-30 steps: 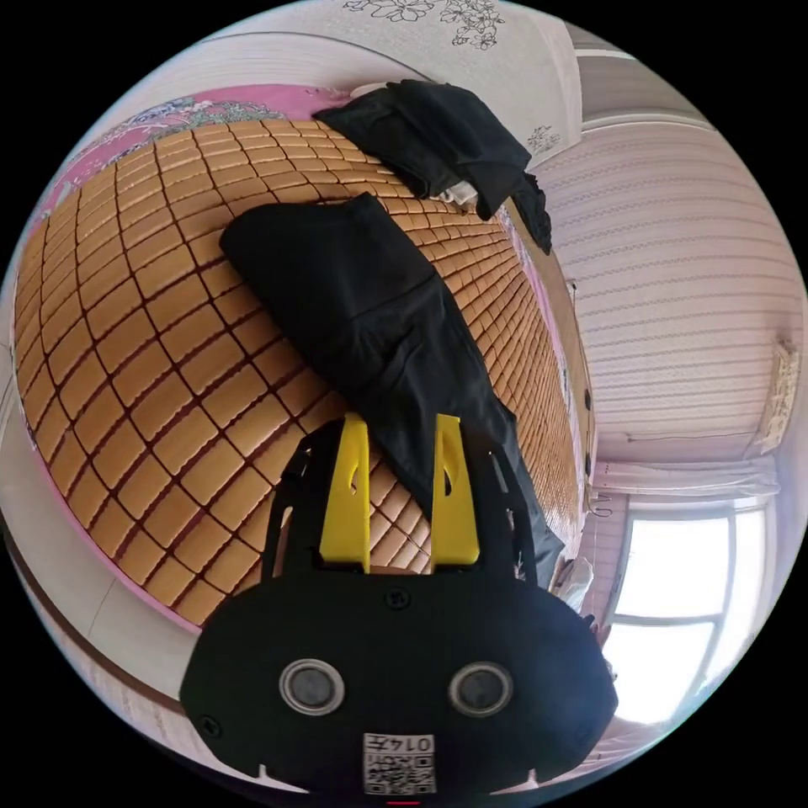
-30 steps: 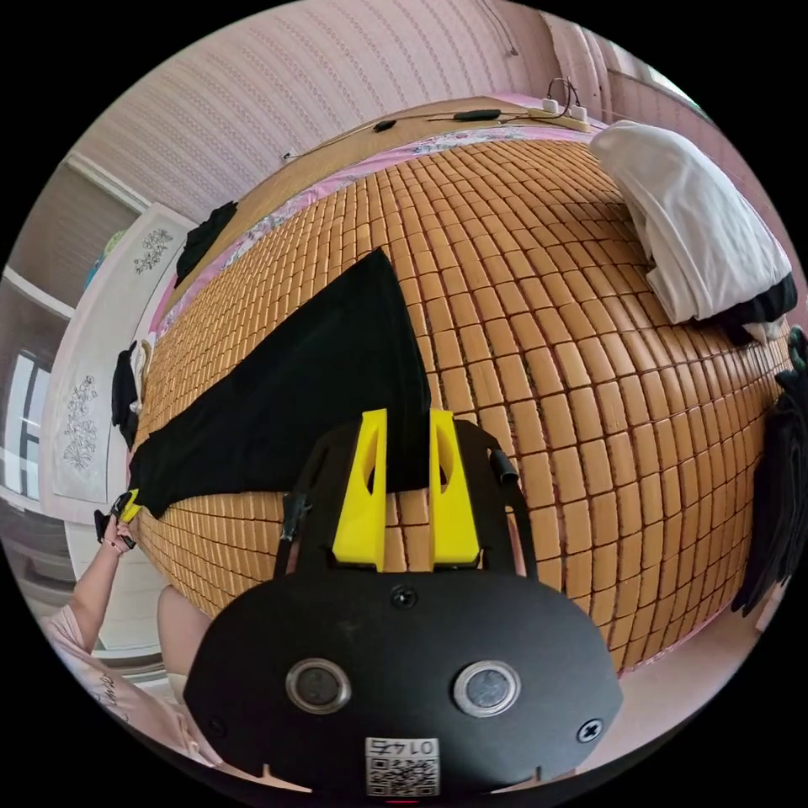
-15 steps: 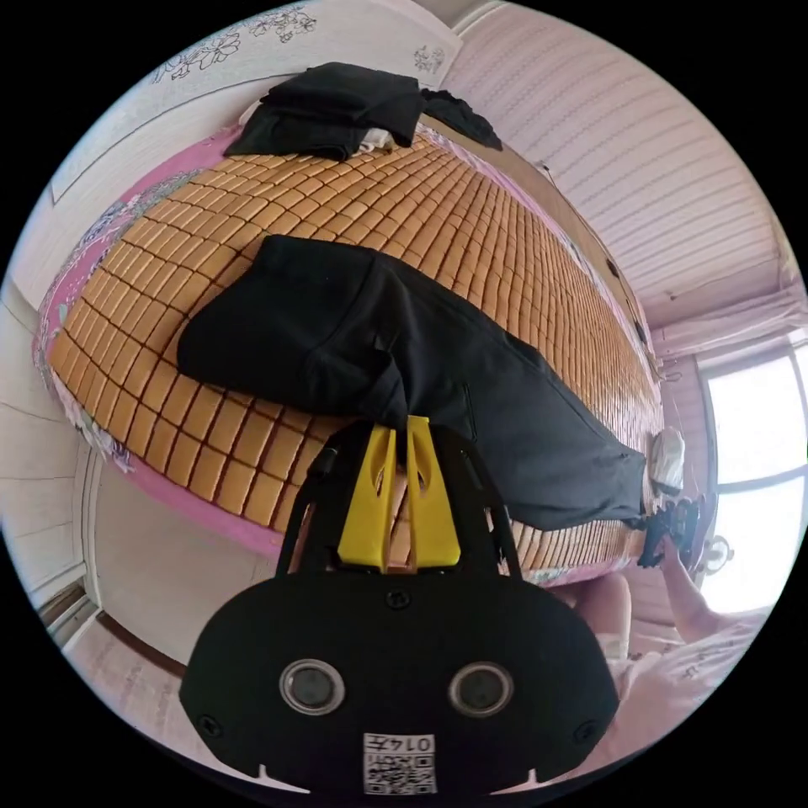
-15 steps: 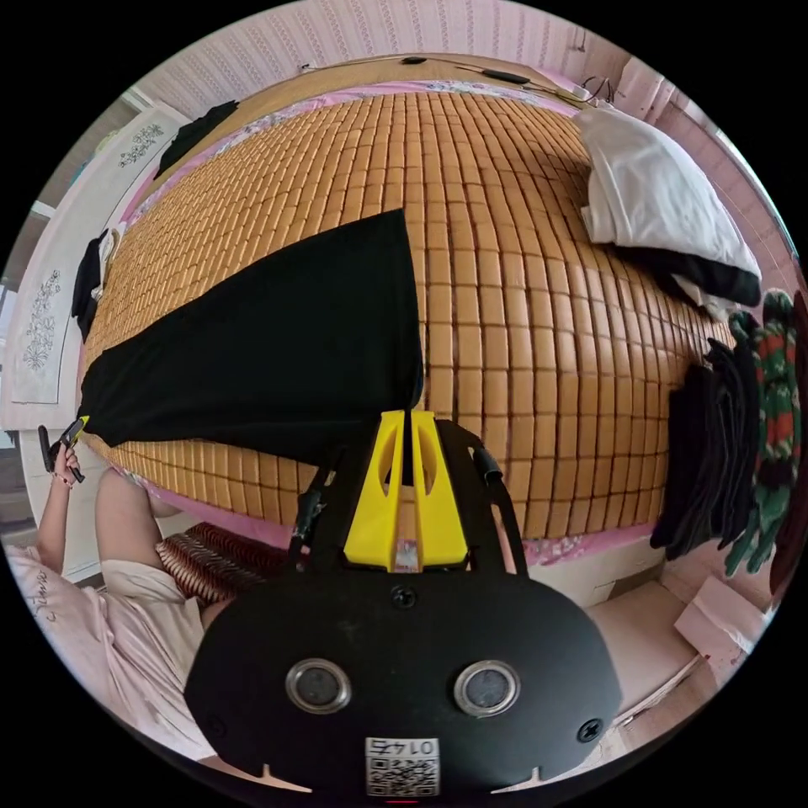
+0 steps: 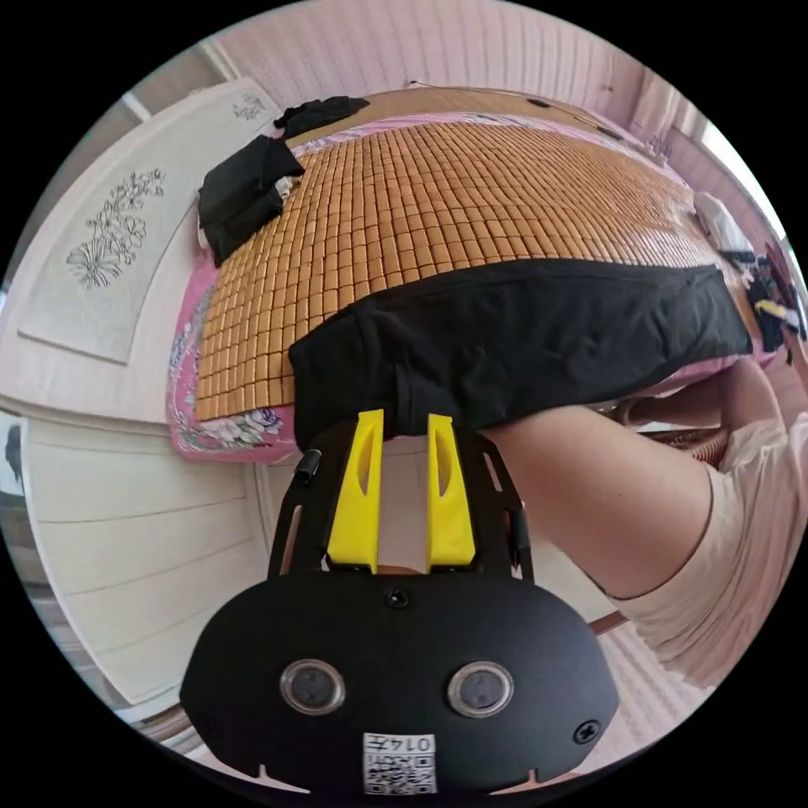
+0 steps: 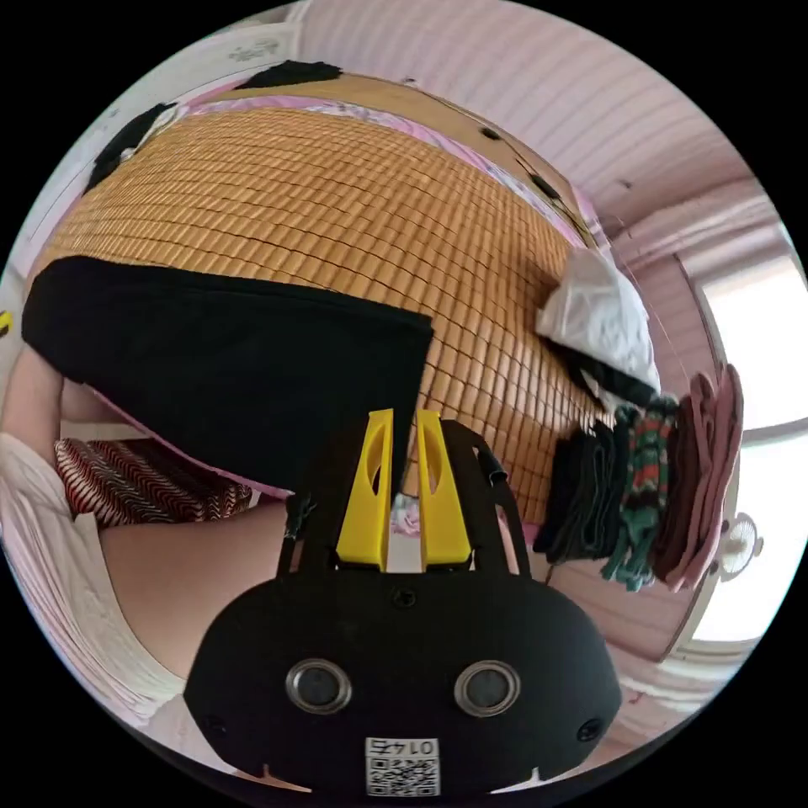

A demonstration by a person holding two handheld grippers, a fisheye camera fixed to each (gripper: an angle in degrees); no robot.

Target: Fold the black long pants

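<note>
The black long pants lie lengthwise along the near edge of the bed's bamboo mat, their lower edge drooping over the side. In the left gripper view, my left gripper is open, its tips just at the waist end's edge. In the right gripper view the pants stretch away to the left over the mat. My right gripper has its jaws narrowly parted, with the leg-end corner between them.
Folded black clothes sit at the mat's far corner by a white flowered cabinet. A white bundle and hanging dark and patterned garments crowd the other end. The person's leg stands against the bed.
The pants have been drawn to the near edge of the mat and now hang partly over it. Both grippers, shut half a second ago, have parted their jaws, the left more widely.
</note>
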